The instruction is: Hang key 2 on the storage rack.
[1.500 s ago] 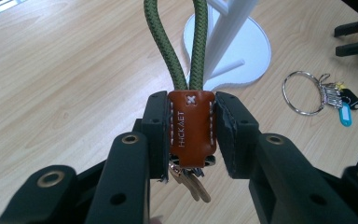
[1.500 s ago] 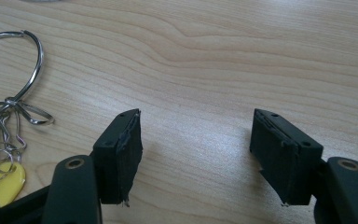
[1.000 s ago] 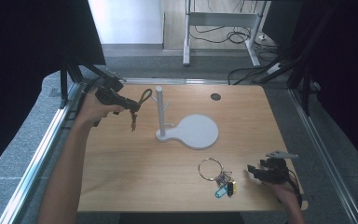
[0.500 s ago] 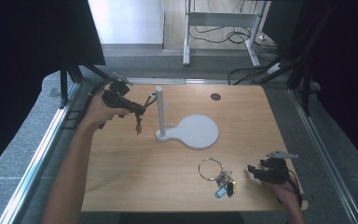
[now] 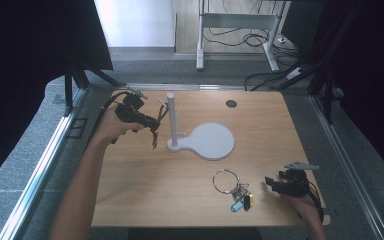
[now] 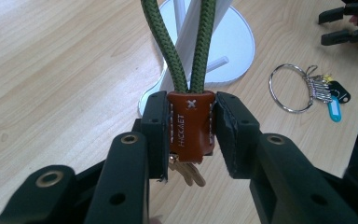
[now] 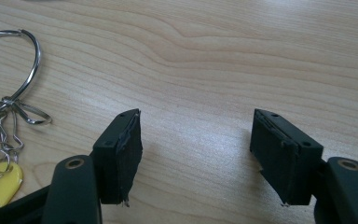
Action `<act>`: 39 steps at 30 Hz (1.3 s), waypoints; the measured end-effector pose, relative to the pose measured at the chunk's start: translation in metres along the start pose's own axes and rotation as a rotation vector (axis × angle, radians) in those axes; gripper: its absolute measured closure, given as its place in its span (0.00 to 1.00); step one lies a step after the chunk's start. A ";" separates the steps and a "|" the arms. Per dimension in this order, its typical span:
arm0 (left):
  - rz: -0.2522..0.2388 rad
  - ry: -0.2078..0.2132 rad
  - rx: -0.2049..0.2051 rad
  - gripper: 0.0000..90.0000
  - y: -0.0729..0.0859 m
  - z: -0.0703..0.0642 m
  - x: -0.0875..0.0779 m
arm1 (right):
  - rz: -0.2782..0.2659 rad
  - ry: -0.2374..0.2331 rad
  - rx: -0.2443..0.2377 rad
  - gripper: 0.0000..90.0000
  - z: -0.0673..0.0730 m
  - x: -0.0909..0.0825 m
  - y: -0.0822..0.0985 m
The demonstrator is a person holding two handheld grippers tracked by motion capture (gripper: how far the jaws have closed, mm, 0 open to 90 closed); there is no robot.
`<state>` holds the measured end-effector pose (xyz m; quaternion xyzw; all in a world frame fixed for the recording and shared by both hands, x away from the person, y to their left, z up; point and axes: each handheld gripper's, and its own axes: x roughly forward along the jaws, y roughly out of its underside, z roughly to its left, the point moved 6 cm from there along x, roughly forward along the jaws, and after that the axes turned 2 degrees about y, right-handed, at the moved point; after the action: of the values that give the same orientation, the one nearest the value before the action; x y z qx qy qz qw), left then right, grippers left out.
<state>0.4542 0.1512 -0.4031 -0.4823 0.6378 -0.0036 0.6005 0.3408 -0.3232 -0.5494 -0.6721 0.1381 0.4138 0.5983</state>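
I have the left gripper (image 6: 189, 135) clamped on a brown leather tab (image 6: 191, 129), its pads pressing both sides of it. A green cord loop (image 6: 186, 51) runs up out of the tab, and brass keys (image 6: 186, 171) hang just under it, below the jaws. In the high view the left gripper (image 5: 150, 121) sits over the table's far left part, with the cord (image 5: 162, 111) reaching toward the white stand (image 5: 209, 141). The loop hangs right beside the stand's upright post (image 5: 171, 117); from here I cannot tell whether the cord is hooked over one of the small pegs or only touching the post. In the left gripper view the post (image 6: 193, 46) rises just behind the two strands of cord, and a short peg (image 6: 217, 64) sticks out low on it above the round base (image 6: 235, 44).

My right gripper (image 7: 196, 156) rests low over bare wood with its jaws standing well apart and nothing between them. In the high view it (image 5: 275, 184) sits near the table's (image 5: 145, 195) near right edge. Just to its left lies a second bunch: a large steel ring (image 5: 225, 180) with small keys, a blue tag (image 5: 236, 204) and a yellow tag (image 5: 248, 201). In the right gripper view the ring (image 7: 25, 56) and yellow tag (image 7: 2, 184) lie beside the left jaw, not touching it.
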 end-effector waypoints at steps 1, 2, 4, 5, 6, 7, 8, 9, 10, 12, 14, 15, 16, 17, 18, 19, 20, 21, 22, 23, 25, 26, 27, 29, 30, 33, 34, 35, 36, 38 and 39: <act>0.000 0.000 0.000 0.74 0.000 0.000 0.000 | 0.000 0.000 0.000 0.38 0.000 0.000 0.000; -0.006 -0.001 0.001 0.74 0.001 0.001 0.002 | 0.000 0.001 0.001 0.38 0.000 0.000 0.000; -0.009 0.001 0.002 0.74 0.001 0.001 0.004 | -0.002 0.001 0.001 0.38 0.000 -0.001 0.000; -0.008 -0.002 0.003 0.74 0.002 0.001 0.005 | -0.004 0.003 0.003 0.38 0.000 -0.001 0.000; -0.009 -0.006 0.004 0.74 0.001 0.000 0.006 | -0.004 0.003 0.002 0.38 -0.001 -0.002 0.000; -0.010 -0.004 0.005 0.74 0.001 -0.001 0.006 | -0.004 0.003 0.002 0.38 -0.001 -0.002 0.000; -0.015 0.004 0.010 0.73 0.000 -0.003 0.007 | -0.008 0.006 0.003 0.38 -0.001 -0.003 -0.001; -0.015 0.004 0.010 0.70 0.000 -0.003 0.007 | -0.008 0.006 0.003 0.38 -0.001 -0.003 -0.001; -0.016 -0.006 0.007 0.70 0.000 -0.003 0.007 | -0.012 0.009 0.002 0.38 -0.001 -0.004 -0.002; -0.021 -0.030 -0.001 0.63 0.000 -0.005 0.006 | -0.017 0.014 0.002 0.38 -0.001 -0.006 -0.003; -0.025 -0.048 0.002 0.61 0.002 -0.009 0.004 | -0.025 0.019 -0.003 0.38 0.000 -0.008 -0.004; -0.032 -0.055 0.006 0.59 0.002 -0.012 0.003 | -0.028 0.023 -0.010 0.38 0.001 -0.009 -0.005; -0.043 -0.061 0.008 0.58 0.004 -0.015 0.001 | -0.030 0.025 -0.015 0.38 0.002 -0.011 -0.006; -0.058 -0.061 0.007 0.57 0.005 -0.018 0.000 | -0.033 0.026 -0.022 0.38 0.003 -0.012 -0.007; -0.064 -0.066 0.008 0.56 0.007 -0.021 -0.002 | -0.038 0.031 -0.033 0.38 0.006 -0.015 -0.010; -0.061 -0.074 0.013 0.56 0.009 -0.024 -0.003 | -0.038 0.031 -0.033 0.38 0.006 -0.015 -0.010; -0.045 -0.099 0.023 0.54 0.015 -0.028 -0.005 | -0.040 0.033 -0.052 0.38 0.009 -0.018 -0.013; -0.045 -0.099 0.023 0.53 0.015 -0.028 -0.005 | -0.040 0.033 -0.052 0.38 0.009 -0.018 -0.013; -0.042 -0.117 0.030 0.53 0.019 -0.029 -0.007 | -0.039 0.032 -0.060 0.38 0.010 -0.020 -0.014; -0.047 -0.123 0.028 0.52 0.022 -0.032 -0.008 | -0.035 0.025 -0.074 0.38 0.014 -0.021 -0.016; -0.056 -0.114 0.029 0.51 0.029 -0.037 -0.009 | -0.018 0.015 -0.080 0.40 0.019 -0.022 -0.018; -0.056 -0.117 0.031 0.51 0.033 -0.039 -0.010 | -0.018 0.015 -0.080 0.40 0.019 -0.022 -0.018; -0.053 -0.126 0.034 0.50 0.042 -0.043 -0.010 | -0.006 0.006 -0.098 0.41 0.024 -0.022 -0.020; -0.054 -0.128 0.035 0.50 0.046 -0.044 -0.010 | -0.001 -0.004 -0.106 0.42 0.027 -0.022 -0.022; -0.051 -0.142 0.035 0.50 0.055 -0.047 -0.009 | 0.004 -0.023 -0.122 0.44 0.033 -0.022 -0.024; -0.051 -0.148 0.037 0.50 0.067 -0.051 -0.006 | 0.024 -0.049 -0.142 0.48 0.039 -0.022 -0.026; -0.051 -0.148 0.037 0.50 0.067 -0.051 -0.006 | 0.024 -0.049 -0.142 0.48 0.039 -0.022 -0.026; -0.049 -0.153 0.038 0.50 0.071 -0.053 -0.004 | 0.044 -0.065 -0.144 0.50 0.040 -0.021 -0.026; -0.040 -0.156 0.045 0.50 0.075 -0.055 -0.002 | 0.044 -0.065 -0.144 0.50 0.040 -0.021 -0.026; -0.024 -0.153 0.059 0.49 0.082 -0.060 0.003 | 0.069 -0.081 -0.153 0.51 0.040 -0.020 -0.025; -0.020 -0.144 0.064 0.49 0.085 -0.063 0.006 | 0.094 -0.088 -0.167 0.52 0.038 -0.020 -0.023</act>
<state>0.3545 0.1565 -0.4401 -0.4679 0.5877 0.0048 0.6600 0.3294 -0.2885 -0.5169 -0.6938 0.1079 0.4804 0.5256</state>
